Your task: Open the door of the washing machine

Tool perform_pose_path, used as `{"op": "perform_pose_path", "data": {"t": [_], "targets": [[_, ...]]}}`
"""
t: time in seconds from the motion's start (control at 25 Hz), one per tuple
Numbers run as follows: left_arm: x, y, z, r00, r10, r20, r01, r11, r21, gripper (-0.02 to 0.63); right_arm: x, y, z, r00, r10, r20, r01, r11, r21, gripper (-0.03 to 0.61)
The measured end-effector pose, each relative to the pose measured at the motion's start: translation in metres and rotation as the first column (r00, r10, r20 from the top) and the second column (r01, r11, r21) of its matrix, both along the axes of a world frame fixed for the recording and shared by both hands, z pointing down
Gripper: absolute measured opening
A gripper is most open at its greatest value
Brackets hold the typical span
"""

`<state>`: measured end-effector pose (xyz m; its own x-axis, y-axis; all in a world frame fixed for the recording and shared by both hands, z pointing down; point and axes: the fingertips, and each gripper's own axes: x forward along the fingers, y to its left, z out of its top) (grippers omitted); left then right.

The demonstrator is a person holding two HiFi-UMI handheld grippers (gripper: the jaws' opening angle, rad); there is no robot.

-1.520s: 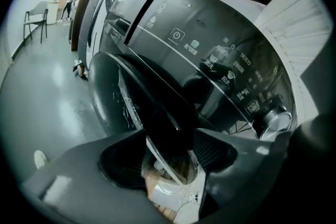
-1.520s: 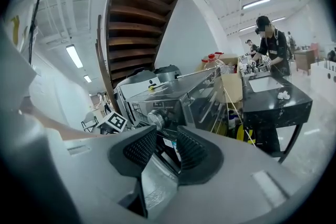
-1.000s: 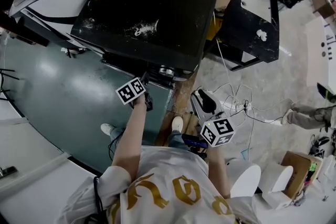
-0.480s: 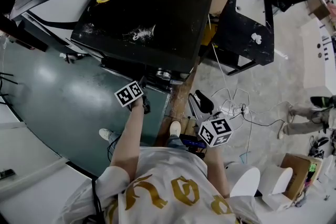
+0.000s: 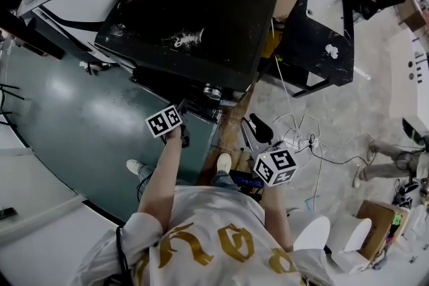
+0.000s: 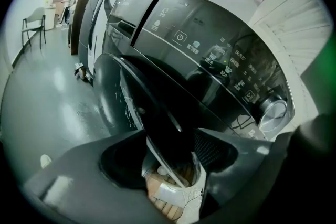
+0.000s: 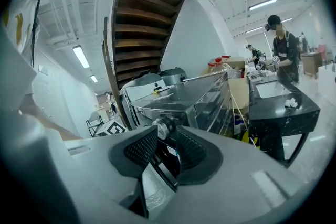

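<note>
The washing machine (image 5: 194, 10) shows its black top in the head view; its glossy control panel (image 6: 210, 55) and silver dial (image 6: 273, 111) fill the left gripper view. The dark round door (image 6: 113, 97) stands slightly ajar, and its rim runs down between my left gripper's jaws. My left gripper (image 6: 170, 149) is shut on that rim; its marker cube (image 5: 164, 121) sits at the machine's front. My right gripper (image 5: 276, 166) hangs back by my waist. In its own view the right gripper (image 7: 167, 134) has a narrow gap, nothing held, with the dial (image 7: 161, 126) seen through it.
A black side table (image 5: 322, 23) with a white sink stands right of the machine. Cables (image 5: 301, 137) trail over the concrete floor. My white shoe (image 5: 226, 161) is below the door. A person (image 7: 283, 44) works at a far counter. A chair (image 6: 31, 23) stands down the aisle.
My left gripper's cube has drifted slightly down and toward me from the machine's front. The right gripper has hardly moved.
</note>
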<state>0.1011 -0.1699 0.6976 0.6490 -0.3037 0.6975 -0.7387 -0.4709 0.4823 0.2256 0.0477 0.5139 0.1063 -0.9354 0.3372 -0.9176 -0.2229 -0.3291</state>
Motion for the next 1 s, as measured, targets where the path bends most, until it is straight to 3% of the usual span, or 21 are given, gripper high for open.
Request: {"op": "perform_pose_path", "data": {"t": [0.36,1.0], "targets": [[-0.019,0.01,0.003,1.0,0.022,0.009,-0.021,1.0,-0.007,0.272,-0.02,-0.016,-0.002,0.996,-0.083,-0.018,0.084,0.996,0.004,0.115],[-0.066,0.028,0.005,0.997,-0.073,-0.023,0.072,0.997,-0.027,0.211,-0.057,-0.026,-0.014,0.978,-0.202,-0.059,0.203,0.979,0.021,0.098]]}}
